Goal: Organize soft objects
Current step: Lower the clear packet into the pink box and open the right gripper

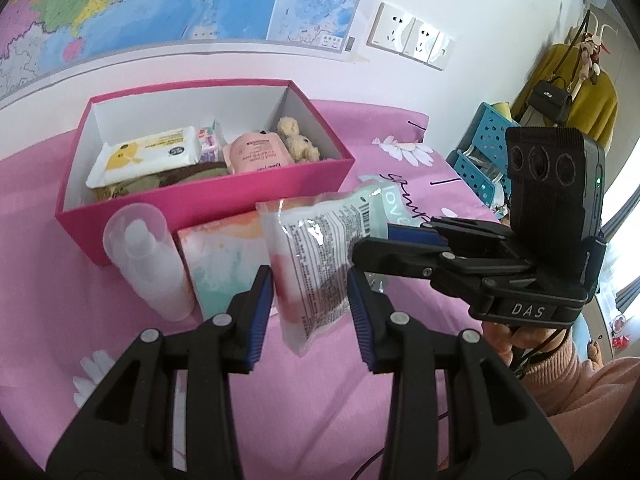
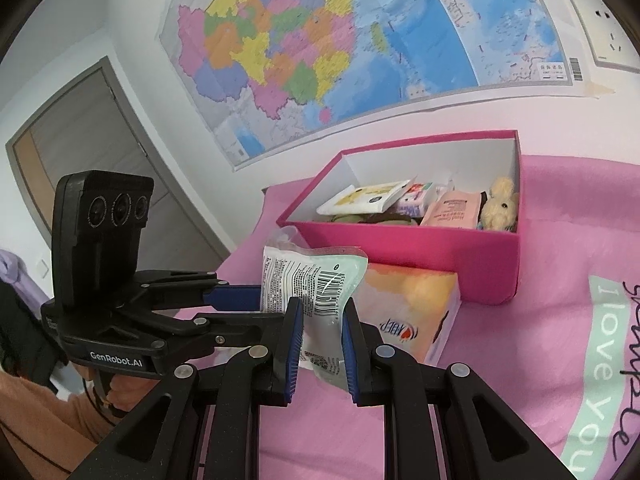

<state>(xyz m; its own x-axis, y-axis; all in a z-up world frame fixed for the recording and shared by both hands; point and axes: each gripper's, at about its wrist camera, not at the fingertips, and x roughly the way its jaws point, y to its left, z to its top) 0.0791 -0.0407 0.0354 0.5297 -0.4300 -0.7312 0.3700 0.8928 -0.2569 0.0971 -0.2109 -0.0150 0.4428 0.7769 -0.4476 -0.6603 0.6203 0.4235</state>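
A soft plastic packet (image 1: 312, 248) with printed text and a barcode hangs above the pink bedspread, gripped from both sides. My left gripper (image 1: 310, 304) is shut on its lower part, pads against both edges. My right gripper (image 1: 374, 242) is shut on its upper right corner. In the right wrist view the packet (image 2: 304, 276) stands upright between the right gripper's (image 2: 322, 320) blue pads, and the left gripper (image 2: 264, 308) comes in from the left. Behind it the open pink box (image 1: 200, 196) (image 2: 400, 244) holds a wipes pack (image 1: 148, 156), a pink pouch (image 1: 258, 156) and a plush toy (image 1: 296, 140).
An orange and teal tissue pack (image 1: 216, 252) (image 2: 412, 304) lies against the box's front wall. A clear capped bottle (image 1: 144, 256) stands left of it. A blue perforated basket (image 1: 484, 152) sits off the bed at the right. A map covers the wall behind the box.
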